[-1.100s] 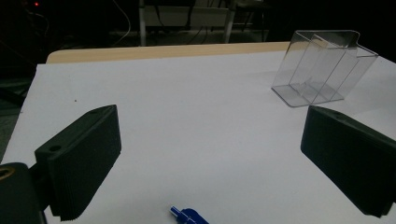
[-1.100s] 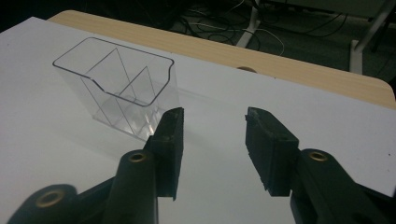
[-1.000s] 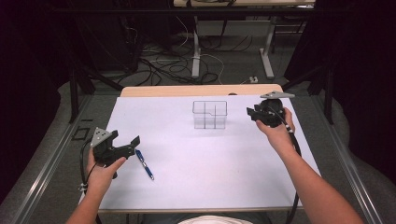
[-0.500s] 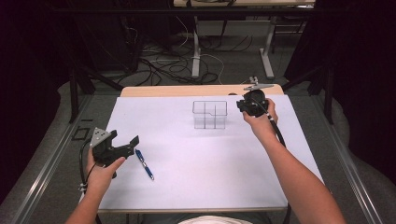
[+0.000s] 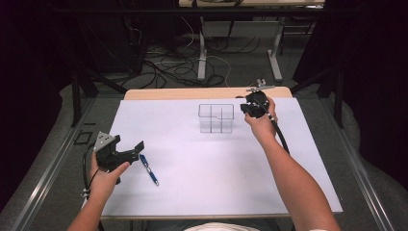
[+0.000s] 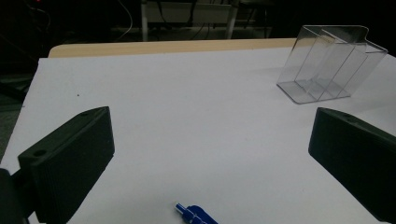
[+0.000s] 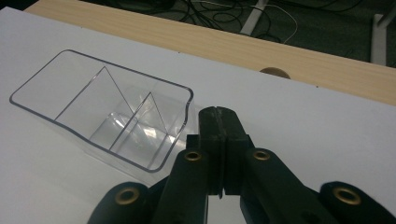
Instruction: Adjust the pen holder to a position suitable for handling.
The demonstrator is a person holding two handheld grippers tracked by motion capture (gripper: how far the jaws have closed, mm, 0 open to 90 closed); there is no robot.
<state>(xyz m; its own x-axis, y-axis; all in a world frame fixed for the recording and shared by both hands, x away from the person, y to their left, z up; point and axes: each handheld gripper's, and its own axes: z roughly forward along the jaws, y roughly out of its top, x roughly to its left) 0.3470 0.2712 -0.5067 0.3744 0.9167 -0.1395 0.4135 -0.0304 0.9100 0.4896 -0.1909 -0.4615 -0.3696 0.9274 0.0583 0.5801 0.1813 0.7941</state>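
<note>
Since the earlier frame, the right gripper (image 5: 248,107) has moved in from the table's right side to just beside the clear organizer (image 5: 216,118), and its jaws have just been closing — now they are pressed together with nothing between them. The left gripper (image 5: 131,155) rests near the front left edge, jaws spread wide, with the blue pen (image 5: 149,169) lying on the white sheet just beside it. I judge the pen should go into the organizer — so the left jaws should come down across the pen's middle and pinch squarely.
</note>
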